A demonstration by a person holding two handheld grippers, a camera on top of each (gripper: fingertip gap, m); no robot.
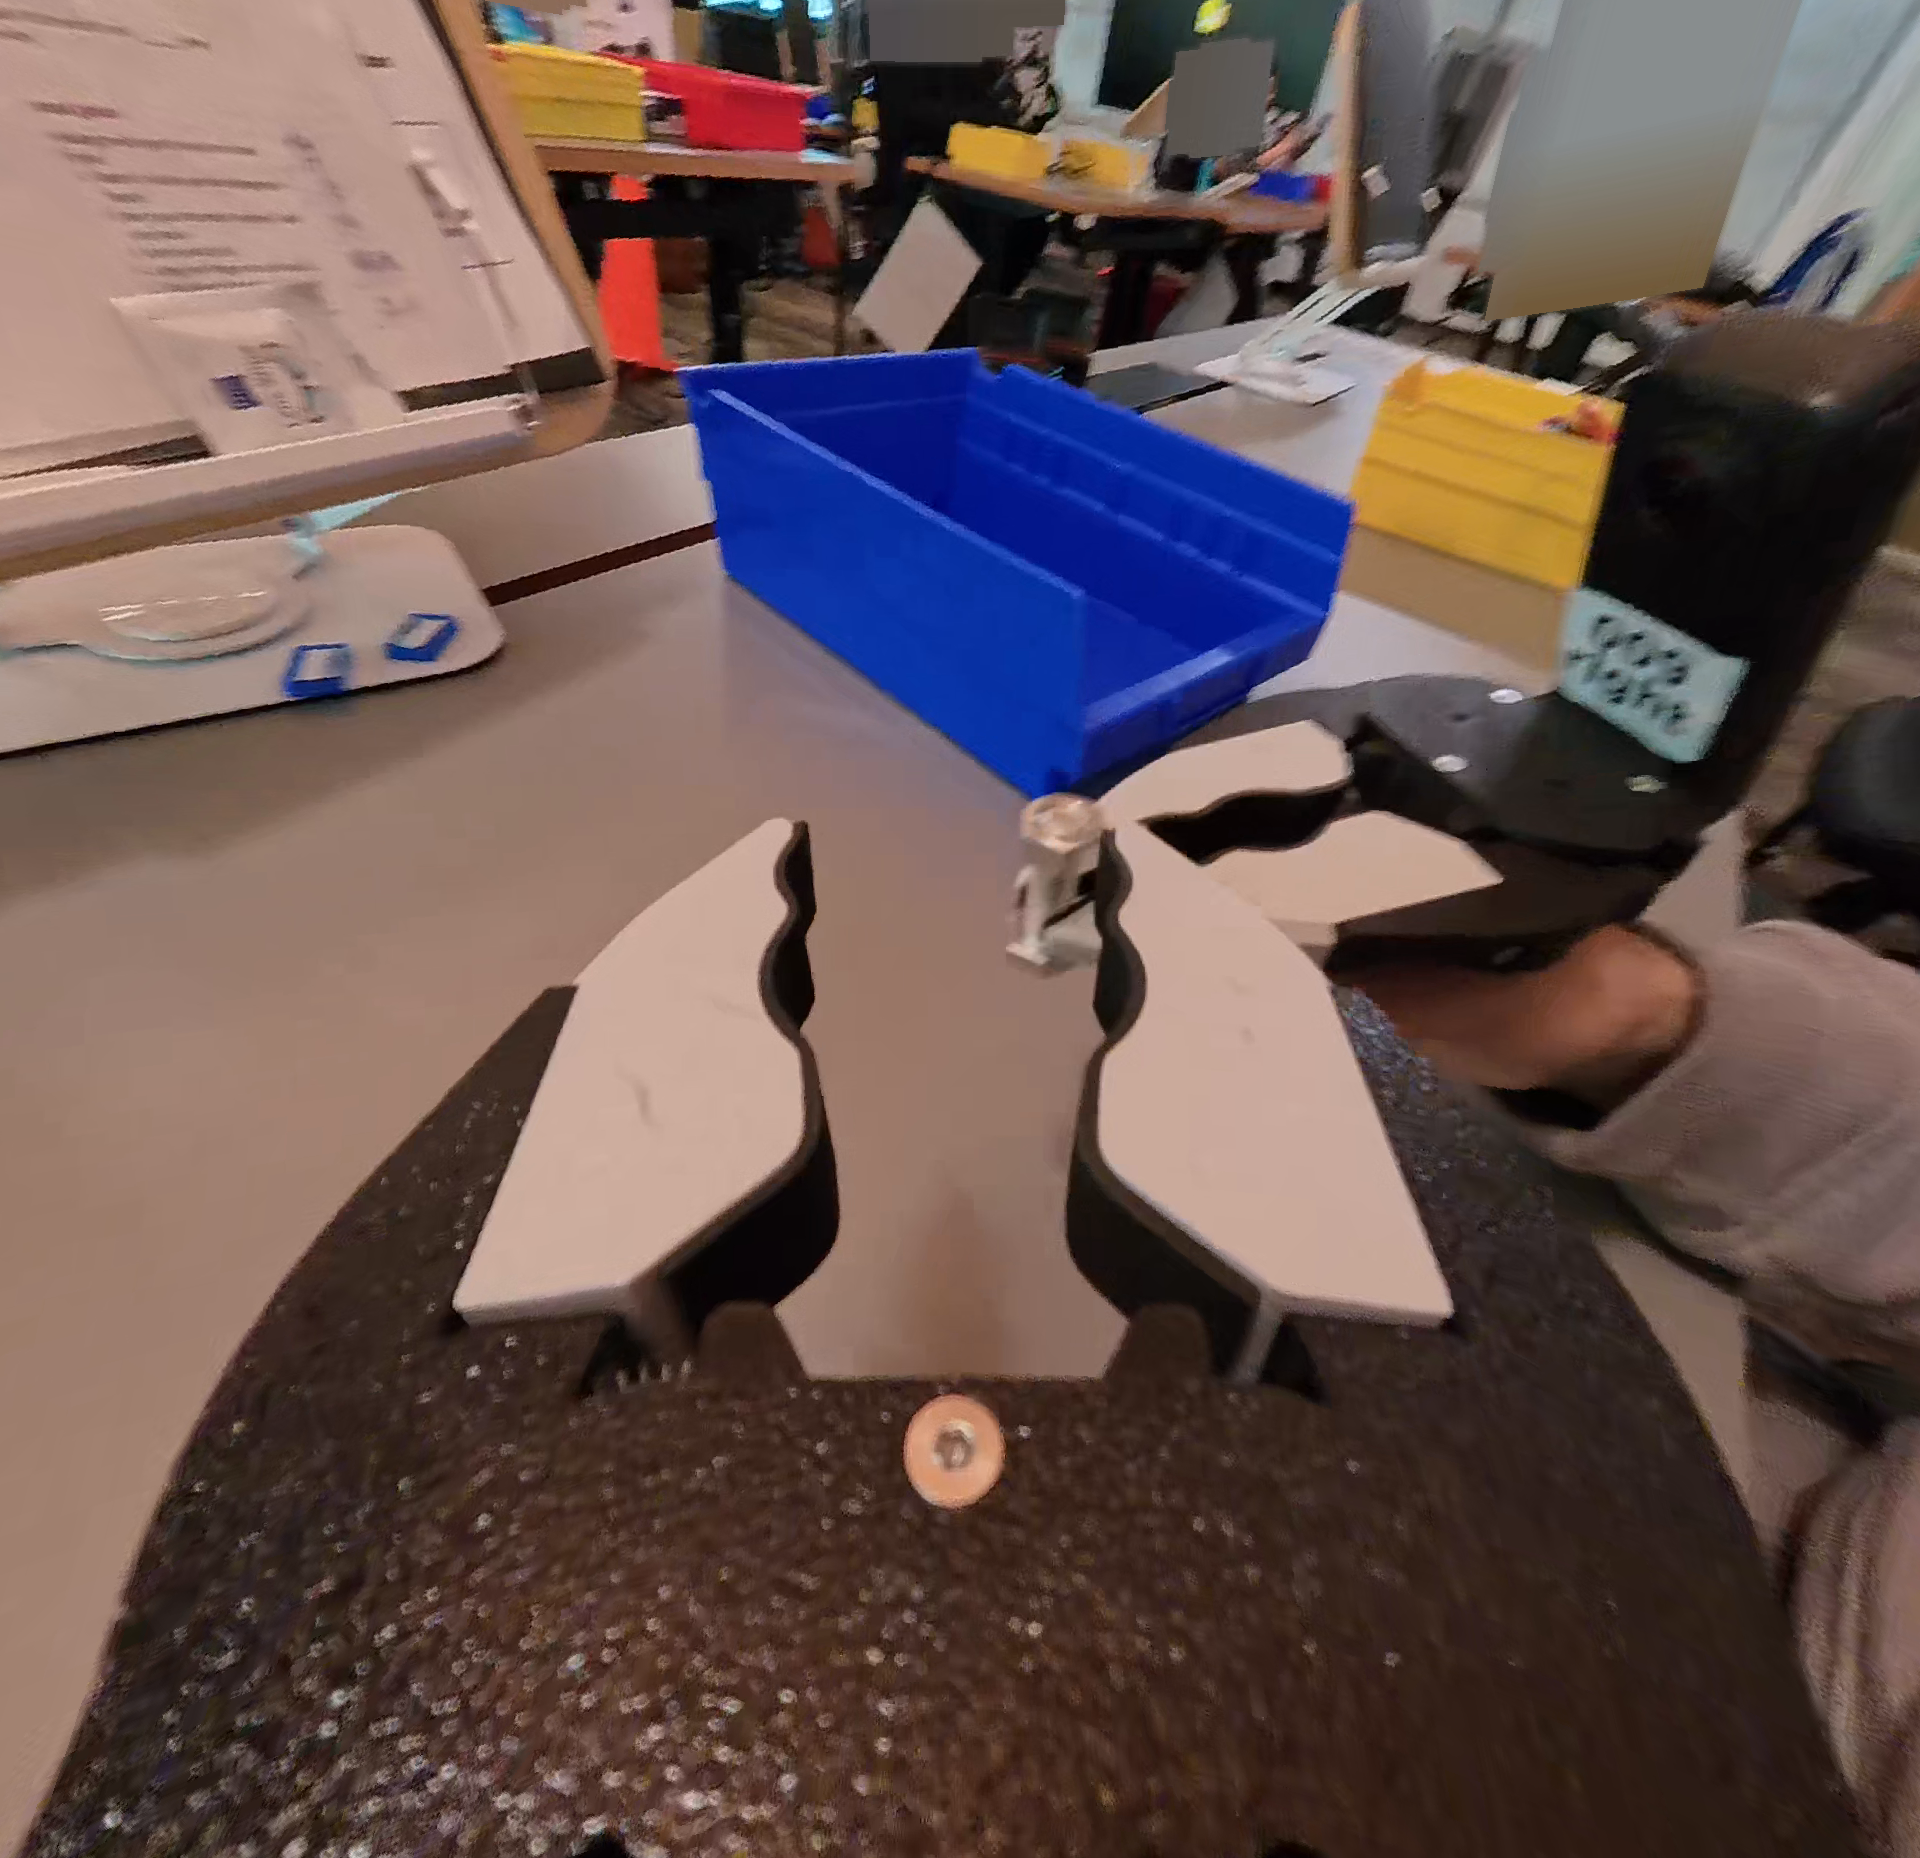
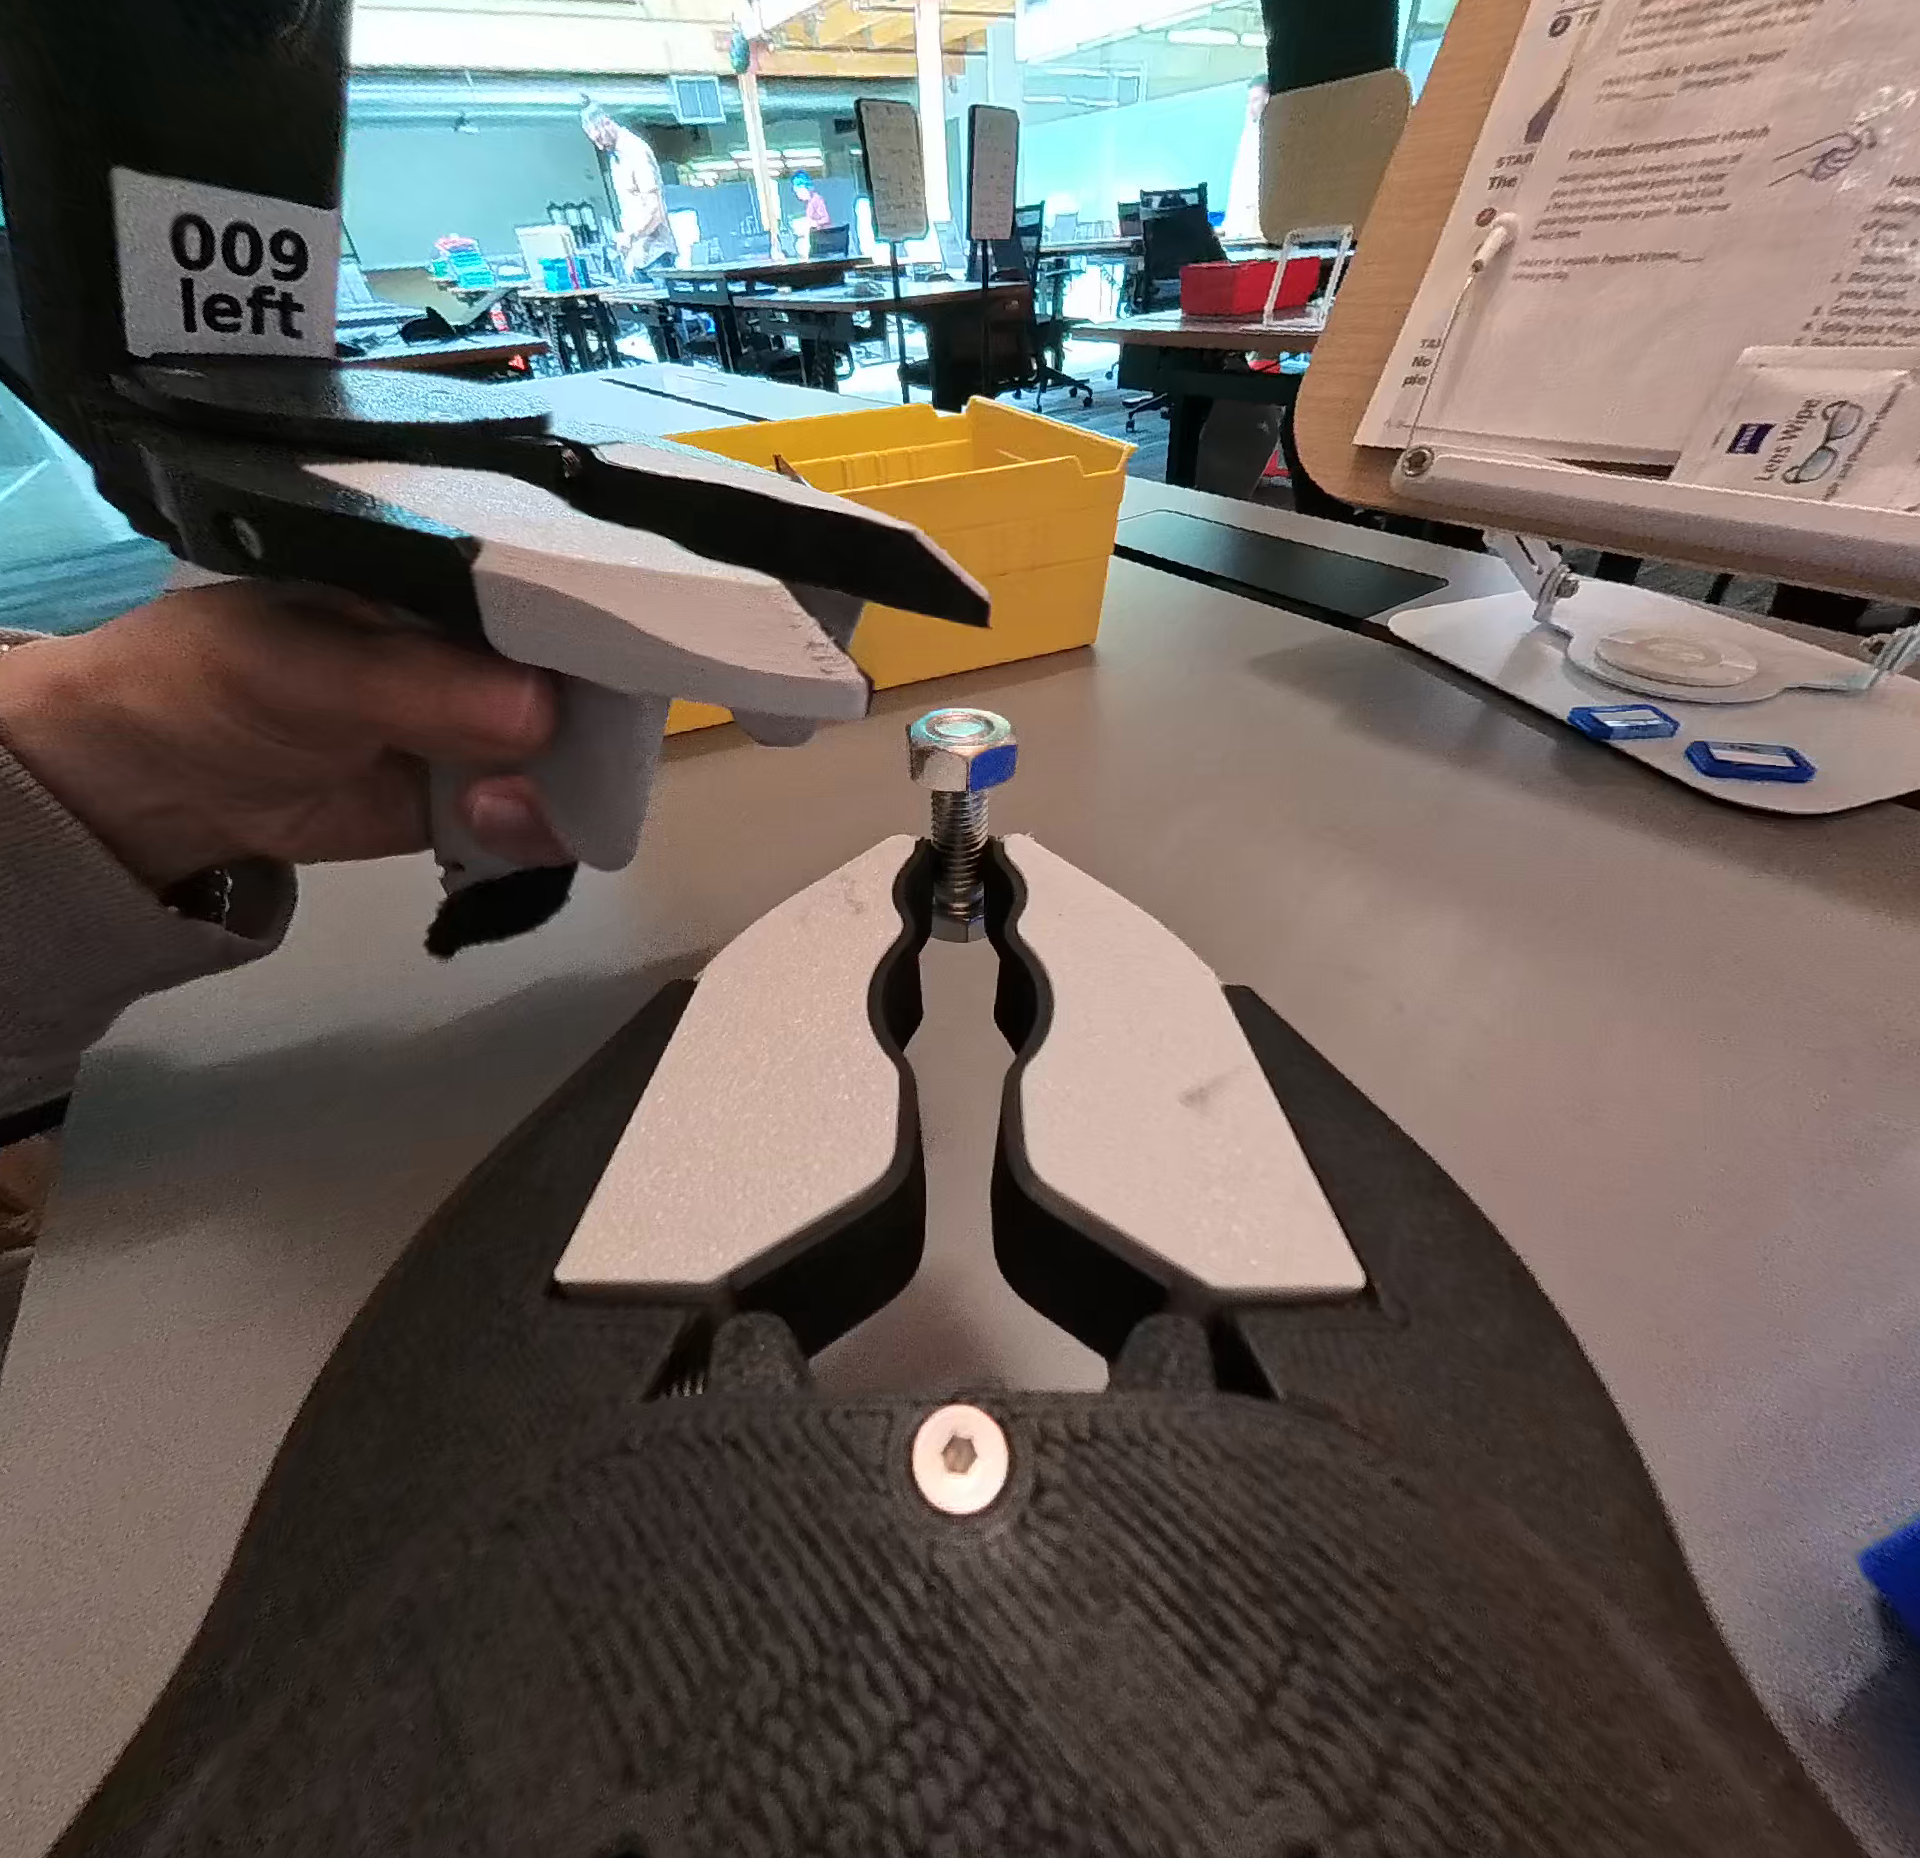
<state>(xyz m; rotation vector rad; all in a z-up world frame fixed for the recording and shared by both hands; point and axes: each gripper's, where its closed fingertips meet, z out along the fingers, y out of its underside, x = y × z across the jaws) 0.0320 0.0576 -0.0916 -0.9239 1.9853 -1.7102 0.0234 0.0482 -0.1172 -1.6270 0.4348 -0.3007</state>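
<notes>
1. Closest to the lens in the right wrist view, the right gripper (image 2: 961, 873) is nearly closed, its two fingertips pinching the threaded shank of a silver bolt (image 2: 958, 821) from either side.
2. That bolt stands upright in the grip; a hex nut (image 2: 961, 746) with a blue patch on one face sits at its top, above the fingertips, and a second hex piece shows at the lower end, just behind the tips between the black pads.
3. Up and to the left of the nut, the left gripper (image 2: 852, 655) hangs tilted with its tips close beside the nut, apart from it; a hand (image 2: 260, 728) holds its grip.
4. Seen from the left wrist view, the left gripper (image 1: 951, 873) stands wide open with nothing pressed between its fingers; the bolt (image 1: 1055, 894) lies just inside its right fingertip, too blurred to tell whether it touches.
5. Beyond the tips of the left gripper sits a blue bin (image 1: 997, 551), and to the right, behind the right gripper, a yellow bin (image 1: 1475, 478).
6. Grey table (image 2: 1455, 977) spreads under both grippers; a white stand base (image 2: 1662, 707) with a document board (image 2: 1662, 198) lies off to the right of the right gripper.
</notes>
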